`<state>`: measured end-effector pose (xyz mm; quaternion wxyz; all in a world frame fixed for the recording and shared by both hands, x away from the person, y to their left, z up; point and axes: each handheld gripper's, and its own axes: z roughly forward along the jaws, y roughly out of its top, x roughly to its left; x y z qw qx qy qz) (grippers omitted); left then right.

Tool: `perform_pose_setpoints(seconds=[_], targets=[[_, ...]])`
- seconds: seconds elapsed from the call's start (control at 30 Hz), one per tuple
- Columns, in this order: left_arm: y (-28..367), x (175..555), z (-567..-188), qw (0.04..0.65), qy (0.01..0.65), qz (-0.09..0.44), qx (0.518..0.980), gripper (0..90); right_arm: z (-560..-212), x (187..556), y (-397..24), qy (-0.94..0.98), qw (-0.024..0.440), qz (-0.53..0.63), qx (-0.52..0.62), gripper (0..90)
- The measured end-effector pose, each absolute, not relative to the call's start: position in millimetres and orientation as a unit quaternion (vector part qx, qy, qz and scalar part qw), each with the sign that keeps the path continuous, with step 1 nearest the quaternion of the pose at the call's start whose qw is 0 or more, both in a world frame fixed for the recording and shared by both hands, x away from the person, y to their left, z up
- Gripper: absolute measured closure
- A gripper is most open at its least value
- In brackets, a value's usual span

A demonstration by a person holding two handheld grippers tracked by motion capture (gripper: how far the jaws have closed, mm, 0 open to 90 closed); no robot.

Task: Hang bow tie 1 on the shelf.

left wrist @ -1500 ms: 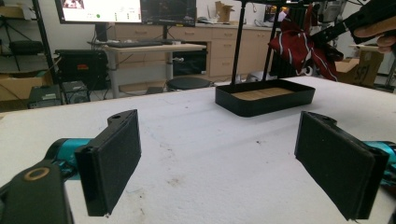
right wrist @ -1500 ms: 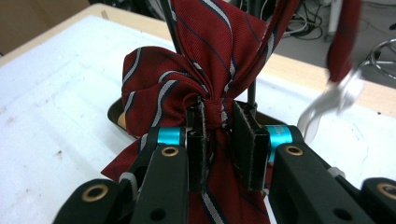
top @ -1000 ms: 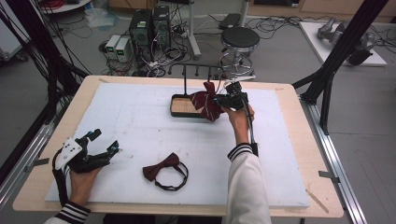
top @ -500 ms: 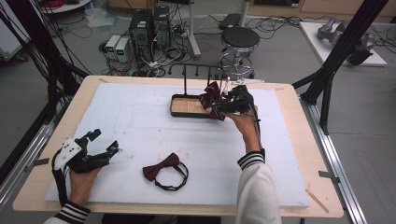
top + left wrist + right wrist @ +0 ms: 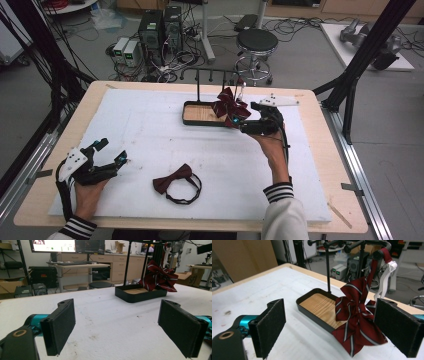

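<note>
Maroon striped bow tie's [image 5: 357,322] white clip [image 5: 385,281] on rack hook, right gripper view.

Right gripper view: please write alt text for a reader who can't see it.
A striped maroon bow hangs by its strap from a black hook rack, drooping over the edge of the rack's wood-floored black tray. The open right claw frames it, its jaws apart and touching nothing, above a white padded table.

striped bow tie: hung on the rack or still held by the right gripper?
Hung. The striped bow tie dangles by its strap from the rack's hook; the right gripper is open, jaws apart.
</note>
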<state>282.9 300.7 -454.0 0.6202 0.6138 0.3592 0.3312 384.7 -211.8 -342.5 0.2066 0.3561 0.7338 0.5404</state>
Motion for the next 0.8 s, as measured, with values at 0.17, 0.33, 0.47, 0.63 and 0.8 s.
perform_pose_setpoints(seconds=[0.17,0.33,0.47,0.63,0.8], targets=[[301,283,-454,0.619,0.358,0.333,0.615,14.8,-350,363,-221,0.723,0.209,0.559,0.348,9.9],[300,283,-454,0.619,0.357,0.334,0.615,14.8,-361,342,-232,0.714,0.217,0.567,0.349,9.9],[300,283,-454,0.618,0.357,0.334,0.616,14.8,-371,324,-239,0.702,0.223,0.582,0.344,9.9],[300,282,-454,0.619,0.357,0.334,0.615,14.8,-382,310,-246,0.69,0.238,0.593,0.341,9.9],[300,282,-454,0.619,0.357,0.334,0.615,14.8,-393,301,-251,0.688,0.244,0.593,0.34,9.9]])
